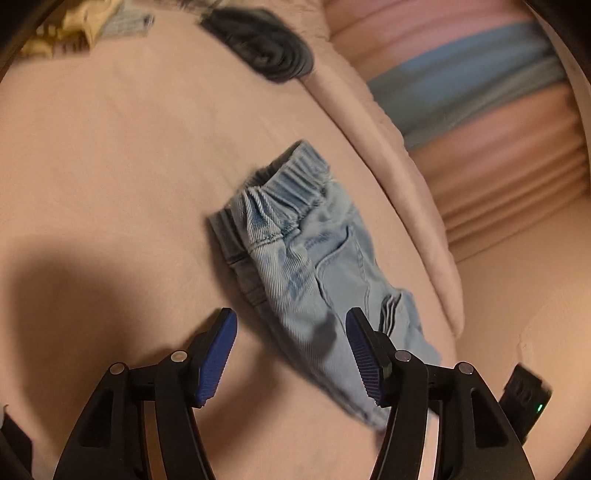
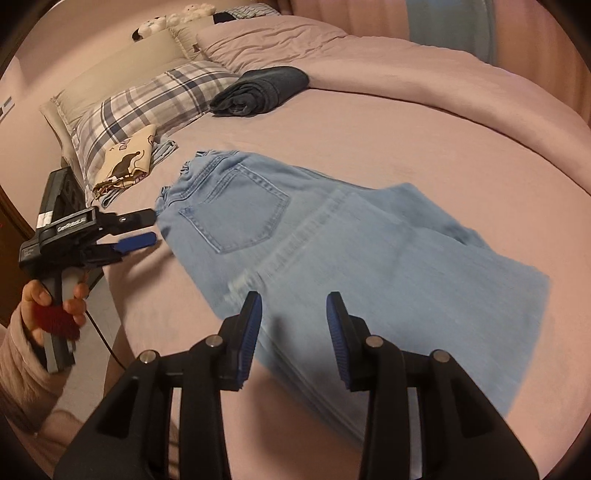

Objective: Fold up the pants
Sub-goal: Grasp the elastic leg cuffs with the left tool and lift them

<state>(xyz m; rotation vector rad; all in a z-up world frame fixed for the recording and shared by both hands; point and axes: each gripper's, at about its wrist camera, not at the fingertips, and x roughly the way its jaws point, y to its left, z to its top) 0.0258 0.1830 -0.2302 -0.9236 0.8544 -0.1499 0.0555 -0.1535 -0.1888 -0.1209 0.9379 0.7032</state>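
Observation:
Light blue denim pants lie flat on the pink bed sheet, back pocket up, folded lengthwise, waistband toward the pillows. In the left wrist view the pants show their elastic waistband, just beyond the fingers. My left gripper is open and empty above the waist end; it also shows in the right wrist view at the waistband's left edge. My right gripper is open and empty, hovering over the leg part near the bed's front edge.
A folded dark garment lies further back on the bed. Plaid pillows, a patterned cream cloth and plush toys are at the back left. A rolled pink duvet runs along the far right.

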